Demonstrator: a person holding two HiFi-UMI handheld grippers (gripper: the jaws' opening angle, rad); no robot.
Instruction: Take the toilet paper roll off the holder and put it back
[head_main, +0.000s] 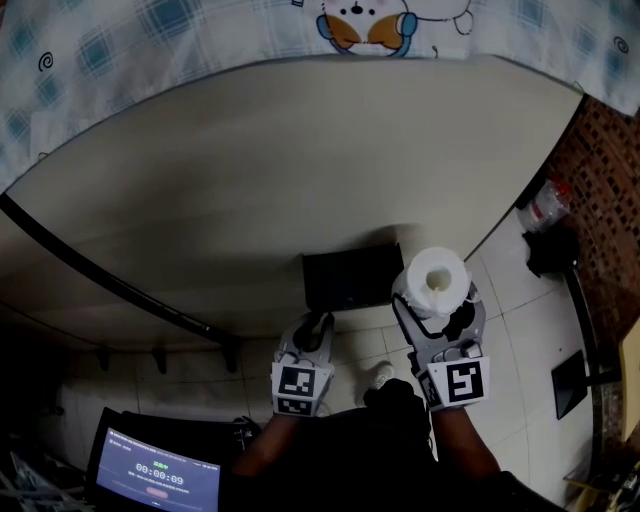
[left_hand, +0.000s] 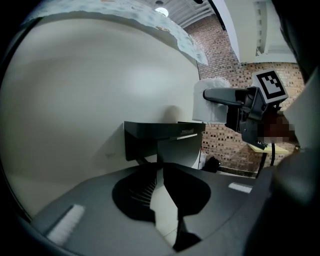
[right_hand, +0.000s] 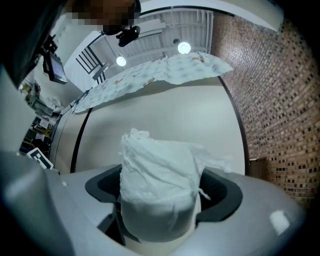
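Right gripper (head_main: 436, 300) fingers (head_main: 408, 322) clamped on toilet paper roll (head_main: 435, 280), left gripper (head_main: 312, 330) closed, empty; risk: loose torn sheet may snag holder (head_main: 352, 277) on refit, roll slipping

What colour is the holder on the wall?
The holder is black, clearest in the left gripper view.

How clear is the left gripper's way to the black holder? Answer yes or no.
Likely yes: the left gripper faces the black holder with nothing between them; the toilet paper roll sits aside in the right gripper.
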